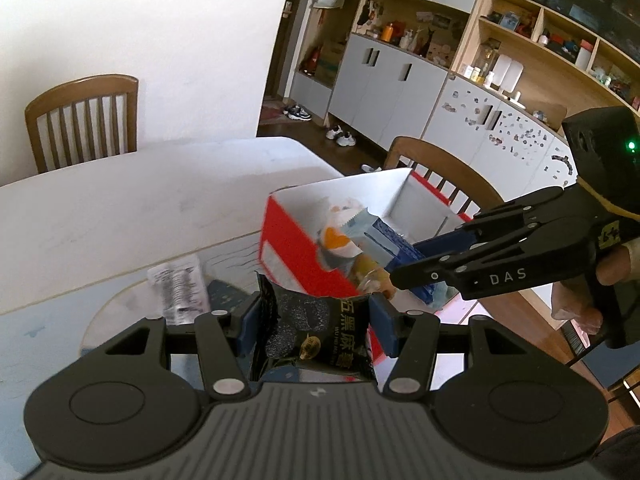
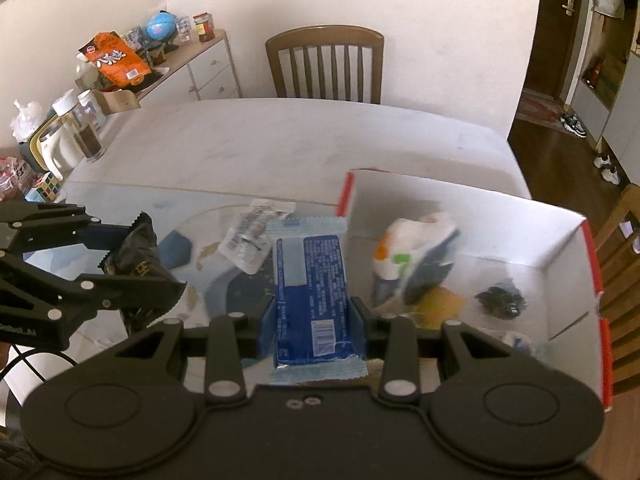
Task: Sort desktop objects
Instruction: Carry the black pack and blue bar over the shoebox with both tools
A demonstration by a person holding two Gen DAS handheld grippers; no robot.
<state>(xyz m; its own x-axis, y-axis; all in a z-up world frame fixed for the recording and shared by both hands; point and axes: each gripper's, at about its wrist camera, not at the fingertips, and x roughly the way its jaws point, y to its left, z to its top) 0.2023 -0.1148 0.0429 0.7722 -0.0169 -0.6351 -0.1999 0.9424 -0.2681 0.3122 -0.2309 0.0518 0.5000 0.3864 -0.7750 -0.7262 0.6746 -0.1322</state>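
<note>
1. The left tool [image 1: 314, 320] was closed on a black snack packet [image 1: 316, 328], its blue pads pressed against both sides — the packet was held clear of the surface [image 1: 120, 208].
2. The right tool [image 2: 314, 320] gripped a blue wrapped bar [image 2: 310, 292] in the same way, jaws partly closed on its width, the bar running lengthwise toward twelve o'clock.
3. In the right wrist view the red-and-white box [image 2: 480, 208] sat at about two o'clock of the right tool, open-topped, already holding a white pouch with orange and green marks [image 2: 416, 248], a small dark item [image 2: 500, 298] and something yellow; sorting looked well under way.
4. Left on the surface was a white printed sachet [image 2: 252, 236] at eleven o'clock of the right tool, lying on a round mat; both held packets were probably still to be dropped in the box.
5. Room to move: the box's near wall [image 1: 292, 256] stood just beyond the left tool at one o'clock, and the right tool crossed at three o'clock above the box — the two could collide over the opening. Beyond the box at twelve o'clock the surface lay bare as far as a wooden chair [image 2: 324, 64].
</note>
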